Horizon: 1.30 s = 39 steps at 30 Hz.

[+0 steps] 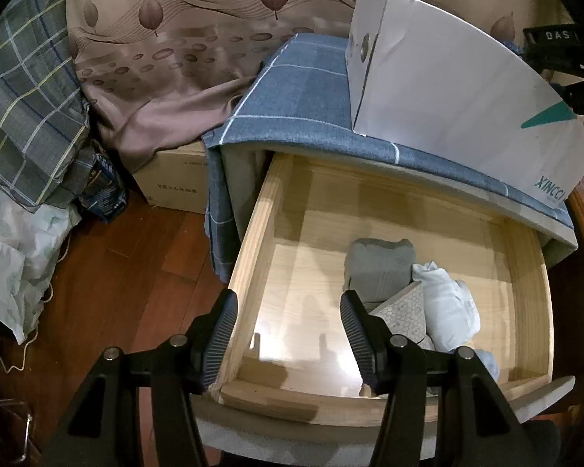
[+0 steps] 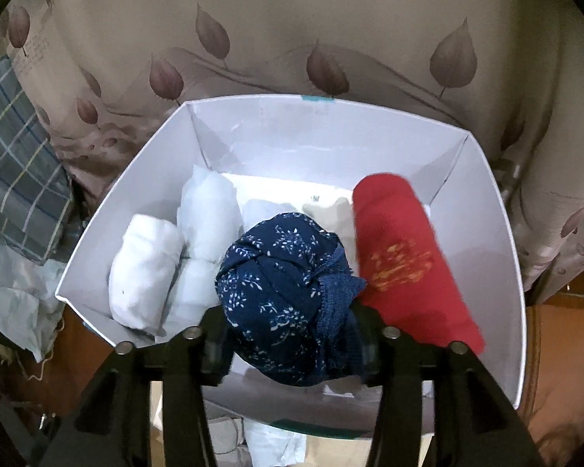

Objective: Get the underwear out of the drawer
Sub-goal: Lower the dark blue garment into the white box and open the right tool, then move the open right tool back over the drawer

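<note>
Navy floral rolled underwear (image 2: 288, 295) sat between your right gripper (image 2: 292, 334) jaws, lower centre over the white cardboard box (image 2: 486, 210); grip unclear. Left gripper (image 1: 288, 334) gaped empty above the wooden drawer (image 1: 253, 257).

Only a couple of readable bits here. The white box (image 1: 447, 89) on top of the blue checked cloth has "XINCCI" in teal along its lower corner — running sideways. At the right edge of the left wrist view a black strap (image 1: 556, 39) shows "DAS". The cardboard carton (image 1: 175, 179) has small print — too tiny to read.
</note>
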### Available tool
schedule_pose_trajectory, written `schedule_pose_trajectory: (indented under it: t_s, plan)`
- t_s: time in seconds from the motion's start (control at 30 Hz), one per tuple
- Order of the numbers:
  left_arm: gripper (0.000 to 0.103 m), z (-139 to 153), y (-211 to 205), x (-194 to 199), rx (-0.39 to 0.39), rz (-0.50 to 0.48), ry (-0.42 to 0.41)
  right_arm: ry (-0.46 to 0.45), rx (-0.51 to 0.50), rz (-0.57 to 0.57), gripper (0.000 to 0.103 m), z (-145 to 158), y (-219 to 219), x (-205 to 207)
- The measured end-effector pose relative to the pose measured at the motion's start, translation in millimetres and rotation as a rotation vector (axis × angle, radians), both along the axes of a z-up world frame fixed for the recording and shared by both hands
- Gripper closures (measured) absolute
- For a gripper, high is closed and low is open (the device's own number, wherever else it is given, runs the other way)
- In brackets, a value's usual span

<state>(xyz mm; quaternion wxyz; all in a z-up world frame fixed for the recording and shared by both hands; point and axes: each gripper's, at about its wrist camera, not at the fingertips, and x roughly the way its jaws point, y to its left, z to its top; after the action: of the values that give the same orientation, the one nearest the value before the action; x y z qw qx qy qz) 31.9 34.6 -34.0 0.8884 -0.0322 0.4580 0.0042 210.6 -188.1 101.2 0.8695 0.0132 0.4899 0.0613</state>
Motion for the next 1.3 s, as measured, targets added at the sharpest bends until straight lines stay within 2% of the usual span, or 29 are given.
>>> schedule_pose_trajectory:
  t_s: [0.07, 0.13, 0.2, 0.37, 0.53, 0.73, 0.9, 1.1, 1.2, 1.27, 1.3]
  plan:
    - [0.047, 0, 0, 0, 0.000, 0.000, 0.001, -0.003, -0.003, 0.001, 0.050, 0, 1, -2]
    - [0.047, 0, 0, 0, 0.001, 0.000, 0.002, -0.007, -0.004, 0.001, 0.040, 2, 1, -3]
    - [0.047, 0, 0, 0, 0.001, 0.001, 0.005, -0.011, 0.001, -0.001, 0.035, 5, 0, -5]
    - [0.047, -1, 2, 0, 0.003, 0.005, 0.012, -0.023, 0.018, 0.020, 0.032, 22, -1, -17]
    - [0.047, -2, 2, 1, 0.007, 0.003, 0.019, -0.028, 0.047, 0.054, 0.029, 39, -3, -48]
    - [0.047, -1, 5, 1, -0.002, 0.008, 0.024, 0.022, 0.056, 0.092, 0.028, 34, -5, -91]
    - [0.047, -2, 5, 1, -0.003, 0.009, 0.022, 0.150, 0.044, 0.116, 0.028, -3, -6, -120]
    - [0.047, -3, 6, 1, -0.011, 0.011, 0.023, 0.384, 0.007, 0.129, 0.028, -80, -2, -133]
    - [0.047, -2, 6, 2, -0.017, 0.012, 0.023, 0.495, 0.020, 0.126, 0.028, -115, 2, -136]
    - [0.047, -2, 6, 2, -0.018, 0.011, 0.024, 0.552, 0.026, 0.117, 0.023, -135, 4, -137]
    - [0.047, -2, 6, 2, -0.019, 0.009, 0.023, 0.577, 0.023, 0.110, 0.017, -145, 5, -137]
